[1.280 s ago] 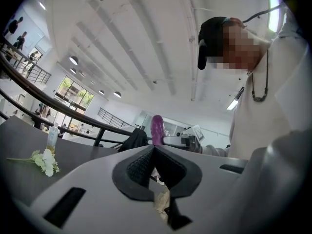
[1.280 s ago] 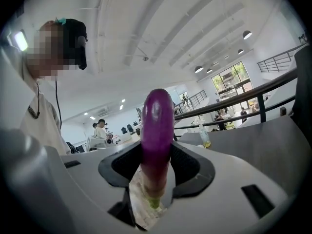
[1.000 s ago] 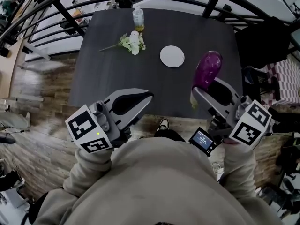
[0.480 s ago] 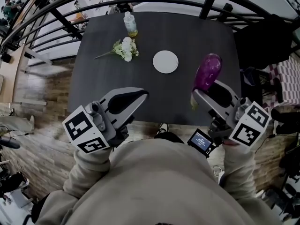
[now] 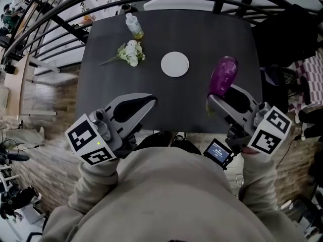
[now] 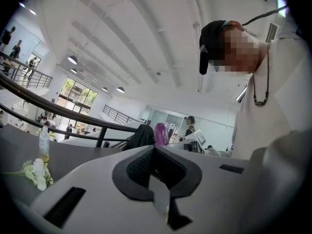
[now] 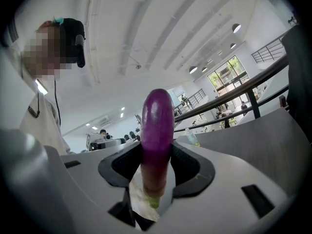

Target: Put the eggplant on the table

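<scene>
Your right tongs [image 5: 218,99] are clamped on the eggplant [image 5: 223,74] near its green stem end. Its purple body sticks out past the tips, over the near right part of the dark tabletop [image 5: 202,34] and to the right of the white plate [image 5: 175,64]. Your left tongs [image 5: 149,102] are pressed together with nothing between them, at the tabletop's near edge. A sprig of white flowers [image 5: 128,53] and a small bottle [image 5: 134,26] sit at the far left.

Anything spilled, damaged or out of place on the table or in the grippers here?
Nothing stands out. The bottle stands upright, the plate is bare, and the flowers lie loose on the table, with no spill. The right gripper holds the eggplant by its stem end.
</scene>
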{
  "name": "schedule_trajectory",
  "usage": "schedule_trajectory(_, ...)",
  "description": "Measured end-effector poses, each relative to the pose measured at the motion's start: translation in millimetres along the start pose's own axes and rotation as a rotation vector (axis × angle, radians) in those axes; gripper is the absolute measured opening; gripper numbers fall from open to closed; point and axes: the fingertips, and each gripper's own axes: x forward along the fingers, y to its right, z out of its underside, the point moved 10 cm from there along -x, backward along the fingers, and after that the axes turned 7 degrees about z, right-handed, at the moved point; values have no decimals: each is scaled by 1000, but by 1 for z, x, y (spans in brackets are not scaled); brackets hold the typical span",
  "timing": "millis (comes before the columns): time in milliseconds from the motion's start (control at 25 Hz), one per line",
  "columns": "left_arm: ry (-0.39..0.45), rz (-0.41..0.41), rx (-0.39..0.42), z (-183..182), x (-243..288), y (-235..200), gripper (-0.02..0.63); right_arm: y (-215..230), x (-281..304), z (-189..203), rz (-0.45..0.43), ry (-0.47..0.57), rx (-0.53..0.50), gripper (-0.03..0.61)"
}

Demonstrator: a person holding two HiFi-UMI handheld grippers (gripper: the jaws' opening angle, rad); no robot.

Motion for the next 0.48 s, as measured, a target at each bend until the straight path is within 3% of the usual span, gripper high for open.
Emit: schedule_trajectory(480,-34,152,24,-9,50,-21,5,14,-31,-7,108,67,11,196)
